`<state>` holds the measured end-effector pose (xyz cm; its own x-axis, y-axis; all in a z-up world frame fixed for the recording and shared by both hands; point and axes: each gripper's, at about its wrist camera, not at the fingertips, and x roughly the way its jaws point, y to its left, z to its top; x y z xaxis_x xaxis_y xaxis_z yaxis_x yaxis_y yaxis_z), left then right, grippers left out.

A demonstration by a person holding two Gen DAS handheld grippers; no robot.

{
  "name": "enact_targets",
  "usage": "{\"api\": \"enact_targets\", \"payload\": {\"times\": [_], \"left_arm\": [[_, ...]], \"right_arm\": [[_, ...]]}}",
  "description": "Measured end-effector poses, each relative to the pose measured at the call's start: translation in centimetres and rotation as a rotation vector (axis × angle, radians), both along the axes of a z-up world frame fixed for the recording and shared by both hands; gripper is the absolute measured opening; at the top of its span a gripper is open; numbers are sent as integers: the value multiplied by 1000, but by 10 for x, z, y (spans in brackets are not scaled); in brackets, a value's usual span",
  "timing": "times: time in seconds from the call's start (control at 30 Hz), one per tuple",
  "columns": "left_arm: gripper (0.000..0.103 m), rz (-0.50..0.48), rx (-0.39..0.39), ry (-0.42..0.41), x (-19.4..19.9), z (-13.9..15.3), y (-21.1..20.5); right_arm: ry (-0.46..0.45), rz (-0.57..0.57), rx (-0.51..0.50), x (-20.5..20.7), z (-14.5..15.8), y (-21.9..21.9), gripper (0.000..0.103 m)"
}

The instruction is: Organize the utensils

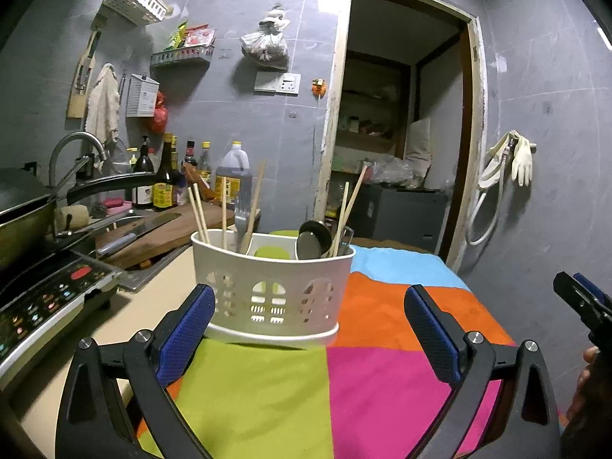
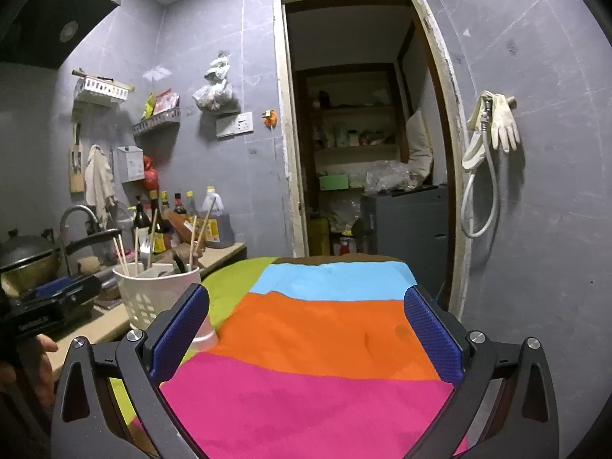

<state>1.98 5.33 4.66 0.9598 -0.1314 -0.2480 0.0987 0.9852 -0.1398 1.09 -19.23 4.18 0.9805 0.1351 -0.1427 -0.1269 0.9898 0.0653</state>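
Note:
A white perforated utensil caddy stands on a cloth of green, pink, orange and blue patches. In it are wooden chopsticks, a fork and a dark metal spoon. My left gripper is open just in front of the caddy, with nothing pressed between its blue pads. Its left finger overlaps the caddy's lower left corner. My right gripper is open over the bare cloth, and the caddy lies to its left. Each gripper shows at the edge of the other's view.
Left of the cloth is a counter with an induction cooker, a wok, a cutting board with a knife and sauce bottles. A doorway opens behind the table. Gloves and a hose hang on the right wall.

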Motion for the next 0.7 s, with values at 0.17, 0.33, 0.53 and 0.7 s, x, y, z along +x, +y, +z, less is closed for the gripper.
{"api": "enact_targets", "payload": {"times": [0.17, 0.33, 0.53, 0.7], "left_arm": [[97, 1, 6, -6, -7, -8, -3], [97, 18, 32, -30, -12, -16, -6], [97, 23, 34, -35, -13, -23, -7], [97, 30, 38, -32, -12, -25, -8]], "right_arm": [[-4, -23, -17, -5, -8, 3, 103], [-5, -39, -44, -8, -16, 8, 103], [4, -57, -50, -6, -22, 9, 103], [18, -71, -63, -2, -26, 10, 103]]}}
